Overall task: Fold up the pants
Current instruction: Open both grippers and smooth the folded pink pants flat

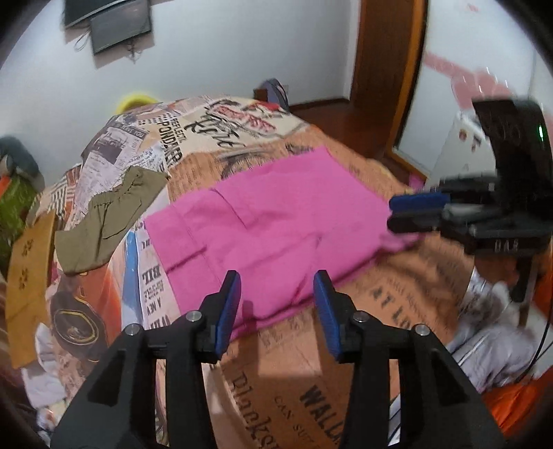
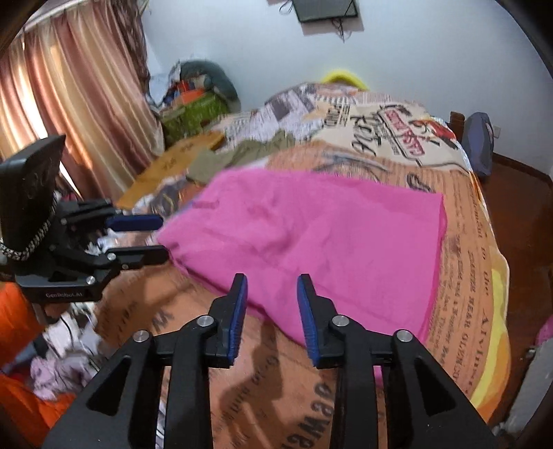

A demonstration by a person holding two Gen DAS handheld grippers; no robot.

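Folded pink pants (image 2: 311,235) flat on printed bedspread (image 2: 463,241), right gripper (image 2: 272,285) parted and empty above near edge

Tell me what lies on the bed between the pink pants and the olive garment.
Only bare printed bedspread: in the left wrist view, a strip of it separates the pink pants from the olive garment. They don't touch.

Printed bedspread (image 1: 293,352) covers the bed; pink pants (image 1: 276,221) and olive garment (image 1: 110,221) lie on it.

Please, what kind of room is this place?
Most likely a bedroom in a home: pink pants lie on a bed with a printed bedspread, curtains hang at one side, and a dark screen hangs on the white wall.
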